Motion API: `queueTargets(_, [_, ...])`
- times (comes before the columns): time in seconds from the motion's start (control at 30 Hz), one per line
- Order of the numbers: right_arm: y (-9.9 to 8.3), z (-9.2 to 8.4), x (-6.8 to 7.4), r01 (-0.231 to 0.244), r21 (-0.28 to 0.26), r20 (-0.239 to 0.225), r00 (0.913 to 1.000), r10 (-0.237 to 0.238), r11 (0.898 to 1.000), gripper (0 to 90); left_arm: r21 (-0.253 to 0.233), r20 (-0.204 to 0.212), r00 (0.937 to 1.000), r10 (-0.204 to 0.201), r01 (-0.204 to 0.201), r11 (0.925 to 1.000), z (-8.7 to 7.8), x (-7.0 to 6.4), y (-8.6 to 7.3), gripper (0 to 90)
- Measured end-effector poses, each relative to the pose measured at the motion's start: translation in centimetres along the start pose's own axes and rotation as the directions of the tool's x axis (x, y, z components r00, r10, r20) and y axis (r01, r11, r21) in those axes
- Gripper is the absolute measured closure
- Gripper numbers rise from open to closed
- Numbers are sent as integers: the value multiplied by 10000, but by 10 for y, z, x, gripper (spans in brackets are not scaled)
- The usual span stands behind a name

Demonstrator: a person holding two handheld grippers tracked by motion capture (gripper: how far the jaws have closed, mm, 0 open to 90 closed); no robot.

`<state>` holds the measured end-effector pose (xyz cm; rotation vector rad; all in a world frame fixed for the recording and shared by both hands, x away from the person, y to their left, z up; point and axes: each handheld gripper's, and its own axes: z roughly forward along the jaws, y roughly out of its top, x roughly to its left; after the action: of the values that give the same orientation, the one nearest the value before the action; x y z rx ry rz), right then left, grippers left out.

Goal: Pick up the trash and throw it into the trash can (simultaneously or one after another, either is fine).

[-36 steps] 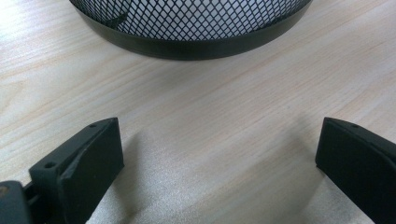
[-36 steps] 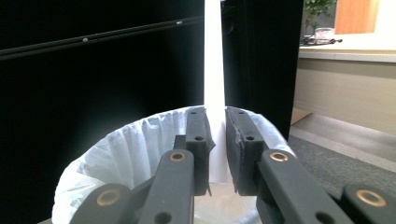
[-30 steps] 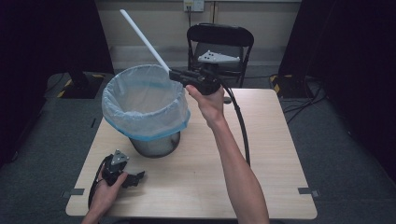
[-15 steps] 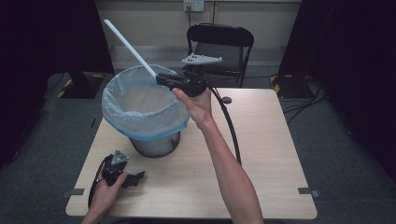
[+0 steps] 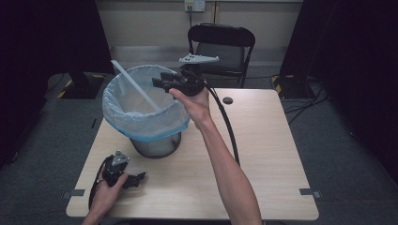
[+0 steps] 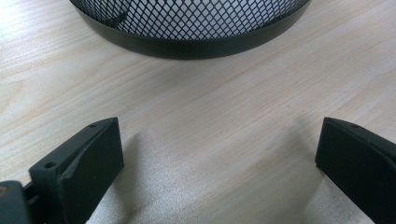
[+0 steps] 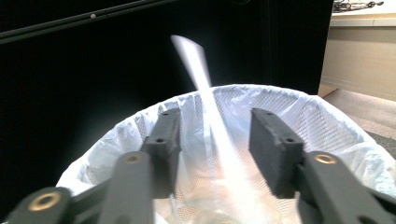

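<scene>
Leaning in lined bin (image 5: 145, 119): white strip (image 5: 136, 87), blurred, seemingly loose | right gripper (image 5: 158, 83) jaws apart | left gripper (image 5: 136, 180) jaws wide

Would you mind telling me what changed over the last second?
The right gripper swung left over the bin, opened and let go of the white strip, which is dropping inside. The left gripper stayed open on the table; the bin didn't move.

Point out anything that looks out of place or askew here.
The white stick stands out: it leans at a slant in the lined bin, its top poking above the rim, blurred between the open jaws of the right gripper. The left gripper rests open on the table. Nothing is spilled or damaged.
</scene>
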<state>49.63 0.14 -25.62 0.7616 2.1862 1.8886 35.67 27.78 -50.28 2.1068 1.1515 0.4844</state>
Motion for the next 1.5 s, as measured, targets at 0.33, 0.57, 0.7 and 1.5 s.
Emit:
queueTargets(0.33, [4, -2, 0, 53, -273, 186, 9998, -48, 9996, 329, 3, -3, 10000, 5, -5, 10000, 0, 0, 0, 3])
queueTargets(0.57, [6, -1, 2, 119, -120, 53, 9999, -118, 9999, 238, -1, -3, 10000, 3, -3, 10000, 0, 0, 0, 3])
queueTargets(0.7, [8, -3, 2, 132, -192, 237, 9996, -128, 9997, 192, 7, -22, 10000, -1, 1, 10000, 0, 0, 0, 3])
queueTargets(1.5, [6, -35, -15, 186, -127, 1095, 9938, -171, 9997, 189, 7, -17, 10000, -4, 4, 10000, 0, 0, 0, 3])
